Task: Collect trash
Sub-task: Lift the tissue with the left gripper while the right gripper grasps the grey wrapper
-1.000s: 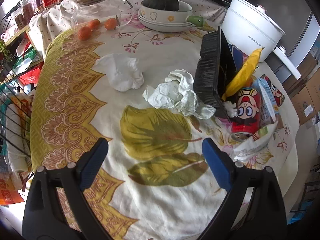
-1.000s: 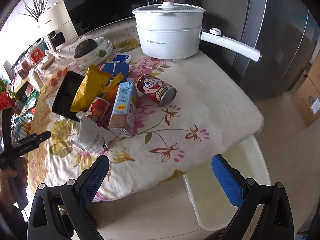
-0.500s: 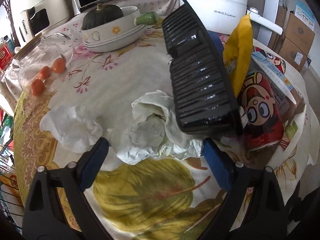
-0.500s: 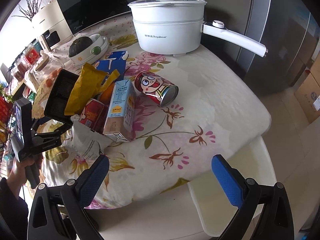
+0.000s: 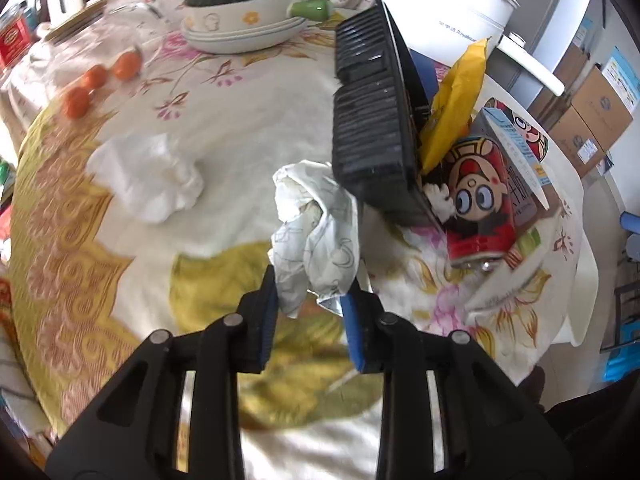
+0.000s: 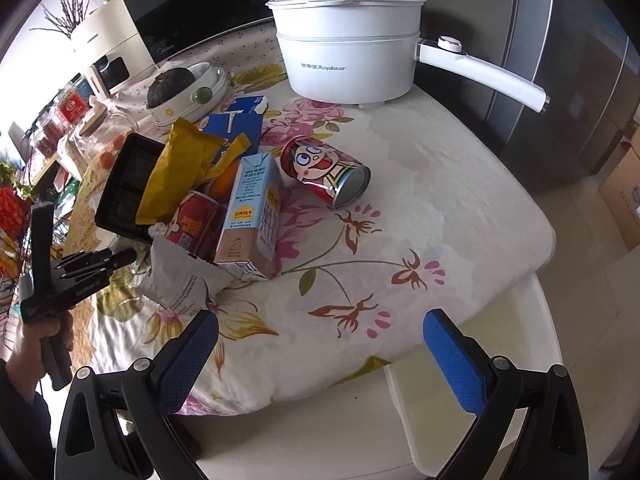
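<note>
Left wrist view: the left gripper (image 5: 310, 300) has just been closing its jaws, and the blue pads now pinch the lower end of a crumpled printed paper wrapper (image 5: 318, 232) at the centre of the floral tabletop (image 5: 248, 92). A white tissue wad (image 5: 150, 176) lies at ten o'clock of it, a tilted black plastic tray (image 5: 372, 120) touches it at one o'clock, and a red cartoon can (image 5: 478, 208) lies at three o'clock. Right wrist view: the right gripper (image 6: 320, 352) hangs with jaws wide and empty over the tabletop's near edge; a blue milk carton (image 6: 252, 216) sits at eleven o'clock.
</note>
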`<action>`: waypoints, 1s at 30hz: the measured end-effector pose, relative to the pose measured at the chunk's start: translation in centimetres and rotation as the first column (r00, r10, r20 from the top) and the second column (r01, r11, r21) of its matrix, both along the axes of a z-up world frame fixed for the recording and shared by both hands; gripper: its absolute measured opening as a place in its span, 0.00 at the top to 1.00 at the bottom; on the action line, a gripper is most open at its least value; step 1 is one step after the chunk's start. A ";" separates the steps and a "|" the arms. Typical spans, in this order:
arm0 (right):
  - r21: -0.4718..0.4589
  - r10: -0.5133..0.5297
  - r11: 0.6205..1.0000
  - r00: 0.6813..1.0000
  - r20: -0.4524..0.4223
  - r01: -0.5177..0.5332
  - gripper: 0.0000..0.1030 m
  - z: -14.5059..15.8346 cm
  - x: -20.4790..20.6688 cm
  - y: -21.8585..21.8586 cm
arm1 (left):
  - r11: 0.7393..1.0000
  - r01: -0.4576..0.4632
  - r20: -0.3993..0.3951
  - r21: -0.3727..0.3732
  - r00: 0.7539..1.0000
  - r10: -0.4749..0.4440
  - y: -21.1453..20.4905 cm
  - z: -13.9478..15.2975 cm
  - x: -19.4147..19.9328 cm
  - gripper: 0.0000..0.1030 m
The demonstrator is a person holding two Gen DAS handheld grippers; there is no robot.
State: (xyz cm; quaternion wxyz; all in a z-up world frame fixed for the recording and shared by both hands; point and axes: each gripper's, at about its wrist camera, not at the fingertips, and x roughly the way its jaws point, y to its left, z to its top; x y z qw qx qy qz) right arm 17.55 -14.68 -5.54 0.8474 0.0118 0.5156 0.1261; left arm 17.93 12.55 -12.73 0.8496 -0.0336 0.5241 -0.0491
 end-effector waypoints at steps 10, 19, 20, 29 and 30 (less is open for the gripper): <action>0.188 0.081 0.980 0.991 -0.102 -0.061 0.00 -2.8 0.4 5.1 | 0.994 -0.103 0.016 0.045 0.995 0.102 -0.2 4.4 -7.2 0.70; 0.329 0.024 0.943 0.977 -0.210 0.047 0.04 -6.3 2.3 7.4 | 0.995 -0.098 0.002 0.029 0.995 0.098 0.5 4.6 -7.9 0.70; 0.340 0.014 0.939 0.977 -0.214 0.061 0.04 -6.6 2.5 7.6 | 0.995 -0.101 -0.001 0.021 0.995 0.101 0.7 4.6 -7.9 0.70; 0.388 -0.051 0.911 0.974 -0.222 0.136 0.20 -7.8 3.7 8.9 | 0.996 -0.087 -0.002 -0.024 0.996 0.087 1.2 5.0 -8.0 0.70; 0.387 -0.050 0.912 0.975 -0.218 0.134 0.24 -7.8 3.8 9.1 | 0.996 -0.085 0.000 -0.022 0.996 0.085 1.2 5.1 -8.1 0.70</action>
